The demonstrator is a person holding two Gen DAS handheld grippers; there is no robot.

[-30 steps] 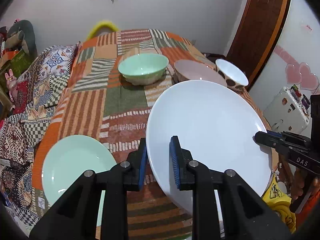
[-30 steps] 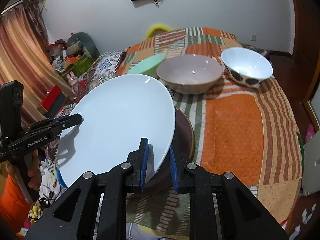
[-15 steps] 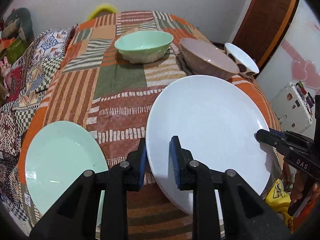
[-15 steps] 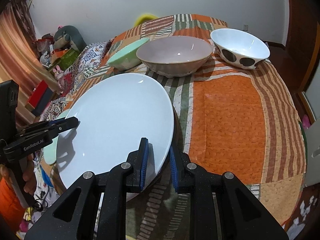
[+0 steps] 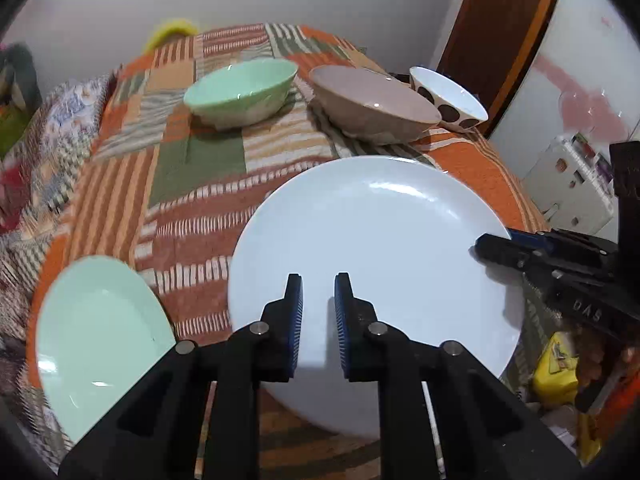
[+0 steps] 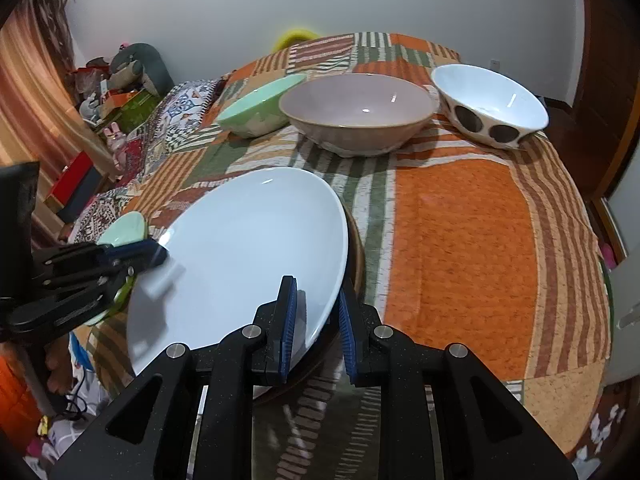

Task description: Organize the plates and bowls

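White plate (image 5: 376,240), left wrist view: the left gripper (image 5: 318,316) sits over its near rim, jaws closing, nearly together, nothing visibly pinched. A green plate (image 5: 100,336) lies to the left on the patchwork bedspread (image 5: 192,168); green bowl (image 5: 240,90), beige bowl (image 5: 372,102) and spotted bowl (image 5: 448,100) stand far.

Right wrist view: the right gripper (image 6: 316,316) is clamped on the white plate's right rim, the plate tilted above a brown plate (image 6: 356,248).
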